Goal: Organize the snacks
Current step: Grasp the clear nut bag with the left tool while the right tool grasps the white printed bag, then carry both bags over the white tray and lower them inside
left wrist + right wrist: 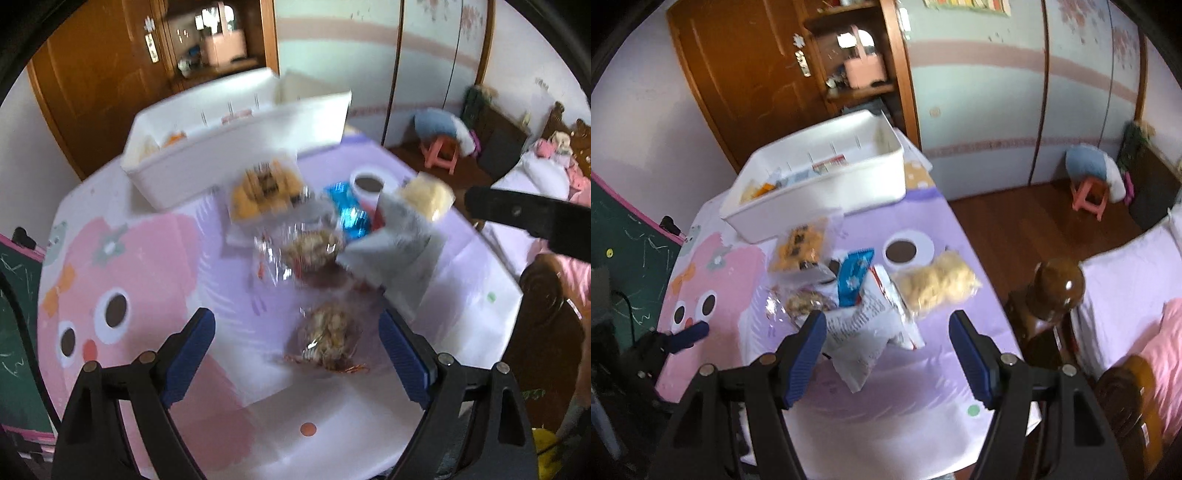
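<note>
A white bin with a few packets inside stands at the table's far end. Loose snacks lie in front of it: a yellow cake pack, a blue wrapper, a pale puffed-snack bag, a white-grey bag and a clear nut pack. My left gripper is open above a second clear nut pack, not touching it. My right gripper is open above the white-grey bag, holding nothing.
A pink and purple cartoon cloth covers the table. A green chalkboard stands at the left, a wooden bedpost and bed close at the right. Behind are a wooden door and a pink stool.
</note>
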{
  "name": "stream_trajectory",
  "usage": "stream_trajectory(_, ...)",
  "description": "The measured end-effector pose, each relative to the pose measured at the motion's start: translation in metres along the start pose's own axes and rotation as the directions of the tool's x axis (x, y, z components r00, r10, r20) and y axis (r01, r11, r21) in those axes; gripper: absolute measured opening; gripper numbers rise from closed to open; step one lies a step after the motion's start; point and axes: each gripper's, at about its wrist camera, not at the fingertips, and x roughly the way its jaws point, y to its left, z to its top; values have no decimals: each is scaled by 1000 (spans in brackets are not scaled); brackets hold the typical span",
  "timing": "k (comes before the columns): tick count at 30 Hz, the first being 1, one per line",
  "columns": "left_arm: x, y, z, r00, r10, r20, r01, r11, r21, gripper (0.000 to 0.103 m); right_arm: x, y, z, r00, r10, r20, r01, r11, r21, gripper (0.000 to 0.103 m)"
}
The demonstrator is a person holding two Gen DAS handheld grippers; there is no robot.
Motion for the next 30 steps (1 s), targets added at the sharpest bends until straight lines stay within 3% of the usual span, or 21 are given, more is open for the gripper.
stream_trajectory(6,32,1,-7,997,-1,-78,0,1000,-20,87,23,-9,-5,996,56,-72,-49,994,98,69)
stream_trajectory(21,45,6,-8,984,-130,-124,124,991,-57,80,74,-12,-2,976,136,-171,-93,967,239,69)
stream_trajectory(30,47,6,-13,961,-227,-157,214,972,-93,57,82,-9,-5,969,145,-202,-94,965,244,72)
